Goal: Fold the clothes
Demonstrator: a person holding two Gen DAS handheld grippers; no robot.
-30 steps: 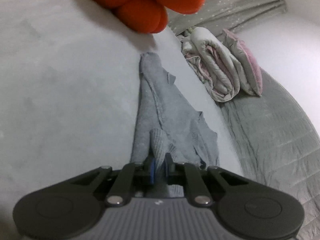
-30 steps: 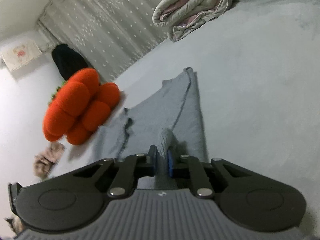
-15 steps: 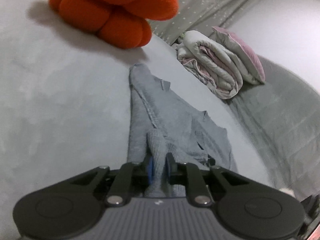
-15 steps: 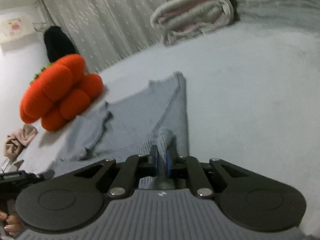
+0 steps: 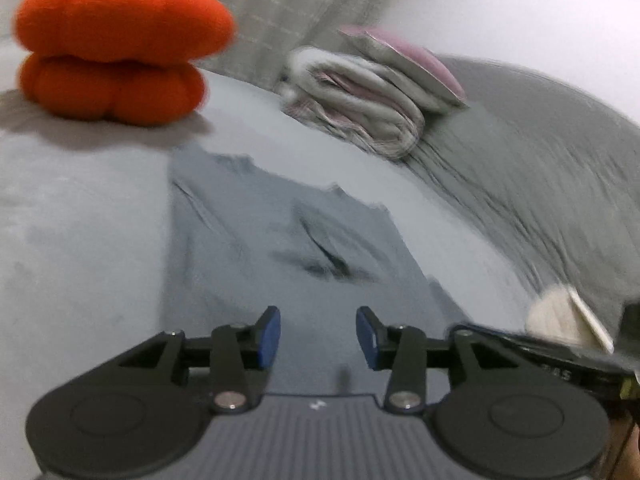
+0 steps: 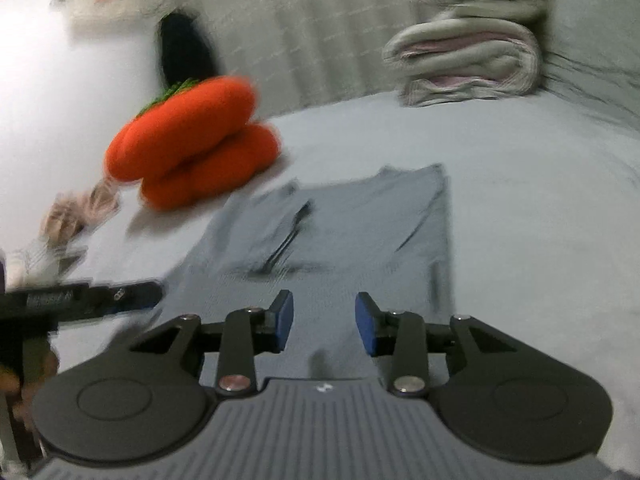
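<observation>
Left hand-held gripper (image 5: 318, 338) opening, grey sweater (image 5: 288, 232) just ahead

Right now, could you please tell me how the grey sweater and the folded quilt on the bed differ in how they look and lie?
The grey sweater lies spread flat in a thin layer; the folded quilt is a thick, rounded bundle.
The sweater is one plain blue-grey; the quilt shows pale grey and pink layers.
The sweater lies just ahead of both grippers; the quilt sits further back, with a pink pillow on top.
Both rest on the bed, touched by neither gripper.
</observation>
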